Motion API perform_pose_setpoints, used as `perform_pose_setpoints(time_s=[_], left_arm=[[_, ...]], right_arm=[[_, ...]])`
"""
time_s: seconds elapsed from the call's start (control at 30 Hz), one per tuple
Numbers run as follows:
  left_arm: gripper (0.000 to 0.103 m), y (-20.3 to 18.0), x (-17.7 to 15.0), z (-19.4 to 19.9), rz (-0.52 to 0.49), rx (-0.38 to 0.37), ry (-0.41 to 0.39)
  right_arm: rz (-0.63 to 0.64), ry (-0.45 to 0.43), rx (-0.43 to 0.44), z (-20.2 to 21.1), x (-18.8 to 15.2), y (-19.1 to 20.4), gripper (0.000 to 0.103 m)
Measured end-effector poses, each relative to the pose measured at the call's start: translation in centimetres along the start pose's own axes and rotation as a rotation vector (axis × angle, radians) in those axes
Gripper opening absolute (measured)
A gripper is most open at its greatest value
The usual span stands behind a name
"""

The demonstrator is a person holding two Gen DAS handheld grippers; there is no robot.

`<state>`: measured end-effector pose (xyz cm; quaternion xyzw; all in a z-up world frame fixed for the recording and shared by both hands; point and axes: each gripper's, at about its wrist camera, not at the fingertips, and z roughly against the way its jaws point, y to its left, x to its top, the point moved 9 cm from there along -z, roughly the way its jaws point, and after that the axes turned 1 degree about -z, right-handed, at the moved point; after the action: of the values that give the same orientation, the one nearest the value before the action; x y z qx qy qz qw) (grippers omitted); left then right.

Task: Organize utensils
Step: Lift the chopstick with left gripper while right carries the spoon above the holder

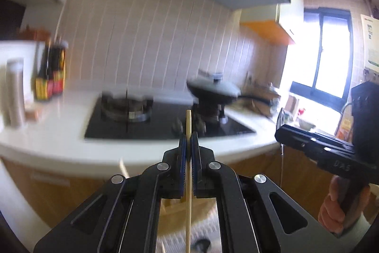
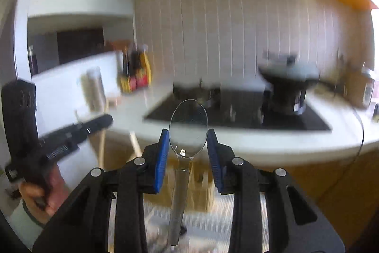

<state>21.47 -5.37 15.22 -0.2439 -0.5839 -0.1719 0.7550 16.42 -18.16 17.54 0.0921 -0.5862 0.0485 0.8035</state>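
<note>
Left gripper (image 1: 188, 138): jaws pinched on thin pale wooden chopstick (image 1: 188, 172), upright. Right gripper (image 2: 188, 140): jaws part-open, gripping clear plastic spoon (image 2: 188, 128) by its bowl. Both above bench (image 1: 59, 132); carry level, slowly.

A pale, matt wooden chopstick (image 1: 188, 172) is clamped between the ribbed blue rubbery pads (image 1: 182, 153) of the matt black plastic left gripper (image 1: 188, 136), whose pivots are brushed metal. Between the spread jaws of the right gripper (image 2: 188, 134), a clear, glossy plastic spoon (image 2: 188, 132) is seen. Beyond both, a glossy black glass hob (image 1: 151, 127) is set in a smooth white countertop (image 1: 59, 129).
</note>
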Motion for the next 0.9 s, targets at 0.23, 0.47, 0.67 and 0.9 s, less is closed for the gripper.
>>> perform_pose_setpoints(time_s=[0.23,0.47,0.67,0.9], left_arm=[[0.002,0.4,4.2,-1.6,-0.06,0.076,-0.244],[0.002,1.2,3.1,-4.5,-0.102,0.162,-0.265],[0.002,4.2,0.6,-5.8,-0.077,0.231,-0.245],[0.002,5.0,-1.7,-6.0,-0.052,0.223,-0.206]], right_arm=[[0.017,-0.173,-0.115,-2.7,3.1,-1.0,0.029],[0.008,-0.177,-0.161,-8.0,1.1,-3.0,0.03],[0.009,-0.163,-0.196,-10.4,-1.1,-4.2,0.03],[0.026,-0.125,-0.188,-11.5,-3.4,-3.8,0.03]])
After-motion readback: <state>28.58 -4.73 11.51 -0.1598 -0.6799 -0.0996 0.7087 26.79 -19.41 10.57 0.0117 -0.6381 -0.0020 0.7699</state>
